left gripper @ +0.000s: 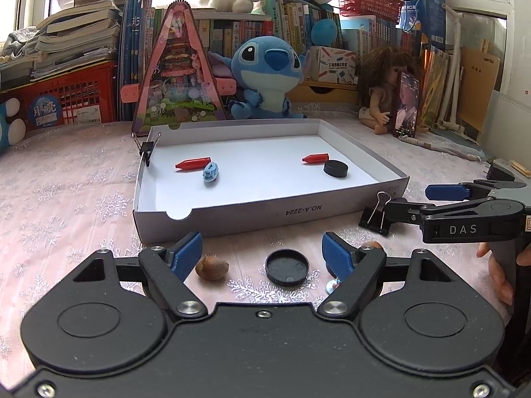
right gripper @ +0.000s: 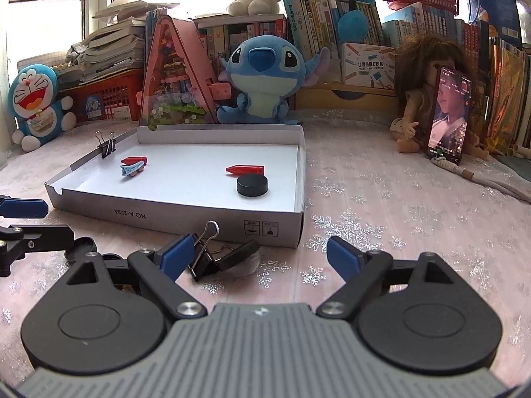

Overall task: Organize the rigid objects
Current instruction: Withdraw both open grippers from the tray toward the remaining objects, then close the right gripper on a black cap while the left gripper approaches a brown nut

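A white cardboard tray (left gripper: 232, 210) (right gripper: 186, 222) holds two red crayons (left gripper: 193, 163) (left gripper: 315, 158), a blue toy (left gripper: 210, 172) and a black puck (left gripper: 336, 168); a binder clip (left gripper: 147, 151) grips its left wall. My left gripper (left gripper: 262, 253) is open, low over the cloth, with a black cap (left gripper: 287, 267) between its fingers and a nut (left gripper: 211, 267) by the left finger. My right gripper (right gripper: 260, 258) is open and empty; a black binder clip (right gripper: 205, 255) and a black-lidded clear piece (right gripper: 242, 258) lie by its left finger.
A second nut (left gripper: 373, 244) and a small blue item (left gripper: 332, 286) sit behind my left gripper's right finger. Plush toys (left gripper: 265, 76), a doll with a phone (right gripper: 448, 116), a pink triangular case (left gripper: 179, 76) and bookshelves line the back. The other gripper (right gripper: 30, 225) shows at left.
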`<state>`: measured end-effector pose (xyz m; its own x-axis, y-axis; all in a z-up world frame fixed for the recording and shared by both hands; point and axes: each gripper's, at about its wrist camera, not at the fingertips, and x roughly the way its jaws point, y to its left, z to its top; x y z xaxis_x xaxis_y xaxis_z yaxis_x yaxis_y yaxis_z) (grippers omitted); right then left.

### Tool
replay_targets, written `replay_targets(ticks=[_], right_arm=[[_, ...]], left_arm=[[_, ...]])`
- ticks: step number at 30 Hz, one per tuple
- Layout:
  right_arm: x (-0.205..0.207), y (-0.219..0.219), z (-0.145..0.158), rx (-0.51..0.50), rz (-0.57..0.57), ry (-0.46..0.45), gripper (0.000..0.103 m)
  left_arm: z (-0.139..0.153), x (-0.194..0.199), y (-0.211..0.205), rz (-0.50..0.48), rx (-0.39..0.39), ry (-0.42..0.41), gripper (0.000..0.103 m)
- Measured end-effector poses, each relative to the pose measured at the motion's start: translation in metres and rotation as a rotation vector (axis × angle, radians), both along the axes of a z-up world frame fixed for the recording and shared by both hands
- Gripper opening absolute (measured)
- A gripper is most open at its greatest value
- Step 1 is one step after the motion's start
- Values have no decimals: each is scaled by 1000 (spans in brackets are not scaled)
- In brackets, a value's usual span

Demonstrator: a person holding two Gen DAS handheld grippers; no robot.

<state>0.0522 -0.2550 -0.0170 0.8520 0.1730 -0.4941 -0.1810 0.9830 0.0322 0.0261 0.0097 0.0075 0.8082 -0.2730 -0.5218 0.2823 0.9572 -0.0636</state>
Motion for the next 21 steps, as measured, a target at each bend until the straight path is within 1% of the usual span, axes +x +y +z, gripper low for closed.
replay_targets(ticks=[7, 12, 15, 17, 18, 20, 21], right_arm=[[0, -1, -4, 1, -7, 11, 93], [0, 0, -4, -3, -5, 9, 93], [-2, 2, -3, -26, 6, -3, 93], [-3, 3, -1, -55, 3, -20, 93], [-4, 2, 0, -65, 1, -27, 93], [-5, 0, 2, -75, 4, -33, 93], [-5, -2, 3, -76, 5, -33, 93]], left_arm=[[-6, -5, 4, 9, -4, 12, 78], [-9, -6, 7, 8, -26, 34, 72], [-10, -6, 9, 27, -32, 33, 69], [-9, -6, 13, 47, -31, 26, 60], [-9, -6, 14, 56, -27, 23, 58], [-8, -5, 16, 69, -12, 17, 49], [-9, -4, 17, 75, -5, 16, 47]])
